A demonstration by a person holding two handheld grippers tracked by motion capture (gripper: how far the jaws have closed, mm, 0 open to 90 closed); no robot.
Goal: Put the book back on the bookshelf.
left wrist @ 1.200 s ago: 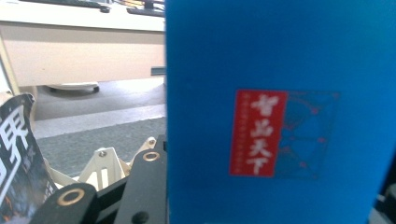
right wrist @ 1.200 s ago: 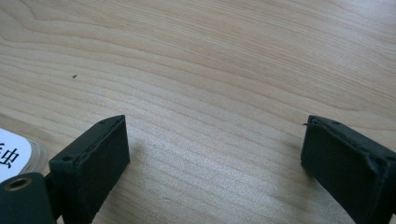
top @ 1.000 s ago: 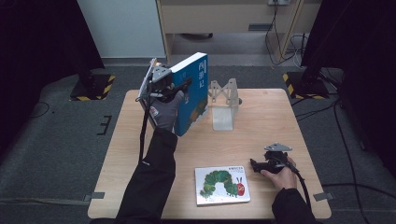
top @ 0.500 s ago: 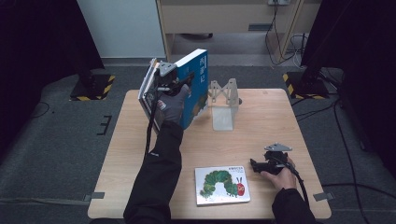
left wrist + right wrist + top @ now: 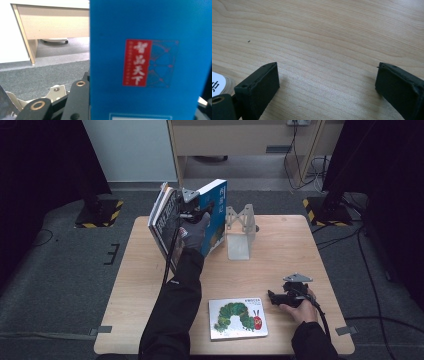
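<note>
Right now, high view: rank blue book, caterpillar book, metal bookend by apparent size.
1-2. blue book and caterpillar book: unsure; the blue one is tilted, partly hidden by the left gripper.
3. metal bookend: smallest.

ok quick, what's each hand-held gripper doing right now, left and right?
Left hand-held gripper: closed on a stack of books, held tilted above the table's far edge.
Right hand-held gripper: open, holding nothing, low over the bare table.

Picture book (image 5: pixel 238 318) with caterpillar cover flat at near table (image 5: pixel 280 270) edge. Clear bookstand (image 5: pixel 240 231) upright at far side.
</note>
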